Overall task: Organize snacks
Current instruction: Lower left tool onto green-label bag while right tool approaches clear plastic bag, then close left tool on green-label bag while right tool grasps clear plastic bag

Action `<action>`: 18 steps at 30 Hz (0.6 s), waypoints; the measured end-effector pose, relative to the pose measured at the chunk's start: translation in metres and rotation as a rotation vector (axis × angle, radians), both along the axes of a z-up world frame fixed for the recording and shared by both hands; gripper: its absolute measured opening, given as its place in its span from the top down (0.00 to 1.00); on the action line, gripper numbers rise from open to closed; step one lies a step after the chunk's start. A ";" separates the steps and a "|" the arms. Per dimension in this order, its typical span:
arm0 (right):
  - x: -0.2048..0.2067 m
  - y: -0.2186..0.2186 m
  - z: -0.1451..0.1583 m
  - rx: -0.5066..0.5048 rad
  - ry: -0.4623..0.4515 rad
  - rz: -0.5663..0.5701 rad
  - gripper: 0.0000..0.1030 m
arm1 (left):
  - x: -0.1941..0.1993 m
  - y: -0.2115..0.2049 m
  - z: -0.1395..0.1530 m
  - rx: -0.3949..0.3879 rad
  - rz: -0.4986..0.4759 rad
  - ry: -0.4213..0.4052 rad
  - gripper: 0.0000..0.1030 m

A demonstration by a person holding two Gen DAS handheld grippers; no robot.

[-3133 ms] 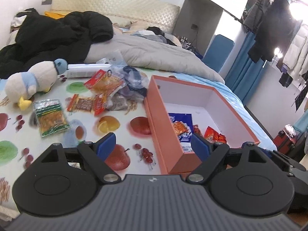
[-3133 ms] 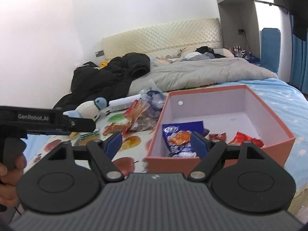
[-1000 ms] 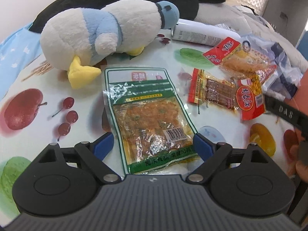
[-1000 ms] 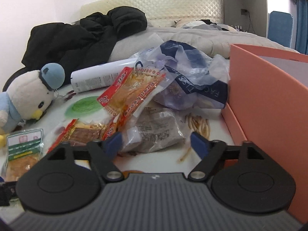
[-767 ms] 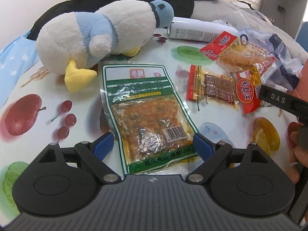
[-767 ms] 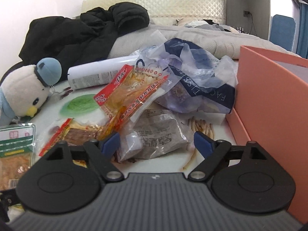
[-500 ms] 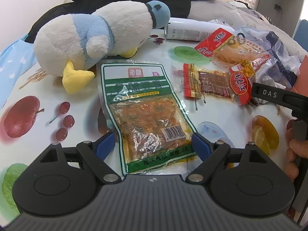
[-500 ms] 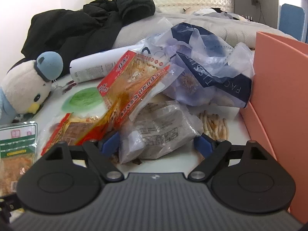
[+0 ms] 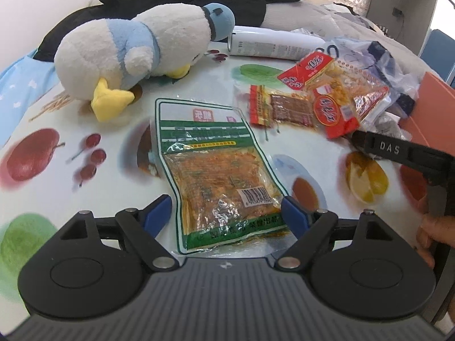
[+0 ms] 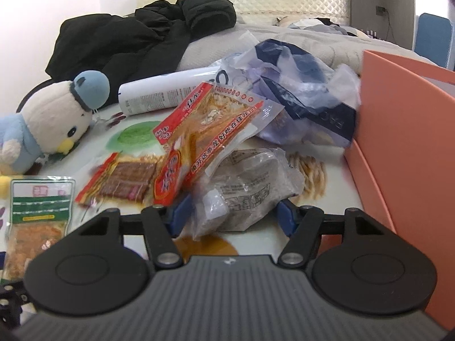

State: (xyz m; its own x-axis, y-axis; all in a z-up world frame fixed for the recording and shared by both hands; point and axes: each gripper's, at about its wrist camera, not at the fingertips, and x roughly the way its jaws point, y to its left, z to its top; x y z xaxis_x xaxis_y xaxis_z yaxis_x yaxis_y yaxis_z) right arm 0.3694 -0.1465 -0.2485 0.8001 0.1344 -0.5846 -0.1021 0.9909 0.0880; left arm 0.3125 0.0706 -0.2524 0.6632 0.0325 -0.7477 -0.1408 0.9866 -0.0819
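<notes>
Both grippers straddled their targets with fingers apart, presumably lined up to pinch: left gripper (image 9: pixel 226 213) around the near end of the green packet (image 9: pixel 219 176), right gripper (image 10: pixel 231 216) around the grey packet (image 10: pixel 244 193), the orange box (image 10: pixel 409 147) just right of its fingers.

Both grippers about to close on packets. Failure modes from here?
1. The left gripper straddles the flat green-bordered snack pouch lying on the fruit-print tablecloth; its fingers may slide over it or pinch cloth.
2. The right gripper brackets the grey translucent packet, which the red-and-orange snack packet overlaps; lifting may drag the pile.
</notes>
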 end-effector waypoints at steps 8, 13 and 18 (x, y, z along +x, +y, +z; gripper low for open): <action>-0.046 -0.009 0.004 0.015 0.024 0.015 0.36 | -0.038 -0.003 0.008 -0.051 -0.015 0.018 0.19; -0.086 -0.013 0.007 0.024 0.048 0.040 0.36 | -0.066 -0.004 0.012 -0.080 -0.018 0.028 0.20; -0.130 -0.014 0.013 0.005 0.063 0.102 0.36 | -0.096 -0.005 0.016 -0.094 -0.031 0.039 0.27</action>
